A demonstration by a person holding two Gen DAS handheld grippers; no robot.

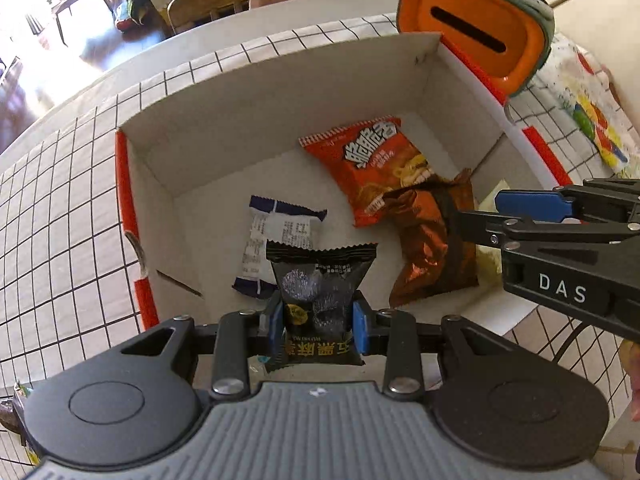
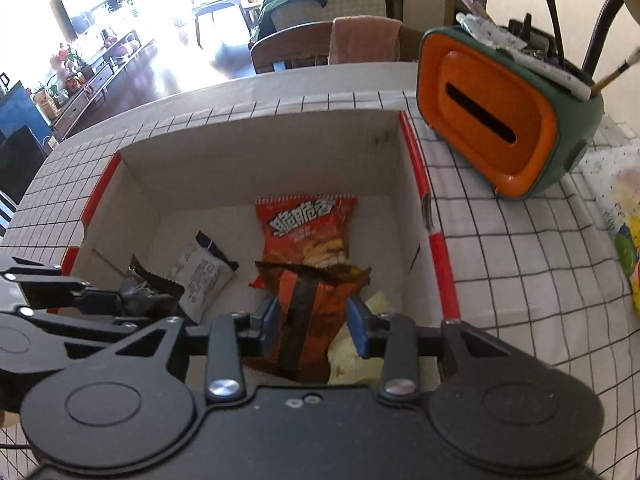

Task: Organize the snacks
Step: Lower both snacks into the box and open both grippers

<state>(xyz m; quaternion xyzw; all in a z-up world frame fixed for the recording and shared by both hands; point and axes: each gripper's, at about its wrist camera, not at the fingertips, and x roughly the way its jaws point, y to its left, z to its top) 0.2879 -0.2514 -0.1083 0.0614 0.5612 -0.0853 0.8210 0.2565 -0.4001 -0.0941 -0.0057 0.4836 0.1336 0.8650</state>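
A white cardboard box (image 1: 248, 92) with red edges sits on the checked tablecloth. Inside lie a red snack bag (image 1: 372, 168), a white-and-blue packet (image 1: 276, 236) and a pale yellow packet (image 2: 356, 356). My left gripper (image 1: 318, 322) is shut on a black snack packet (image 1: 320, 280), held over the box's near side. My right gripper (image 2: 314, 320) reaches into the box from the right, and its pads (image 2: 356, 322) stand apart on either side of a brown-orange foil bag (image 2: 308, 312) without clearly pressing it. The box (image 2: 260, 148) also shows in the right wrist view.
An orange-and-green tissue holder (image 2: 492, 128) with brushes and pens stands past the box's far right corner. A colourful printed bag (image 2: 624, 232) lies at the right. Chairs (image 2: 304, 48) stand beyond the table's far edge.
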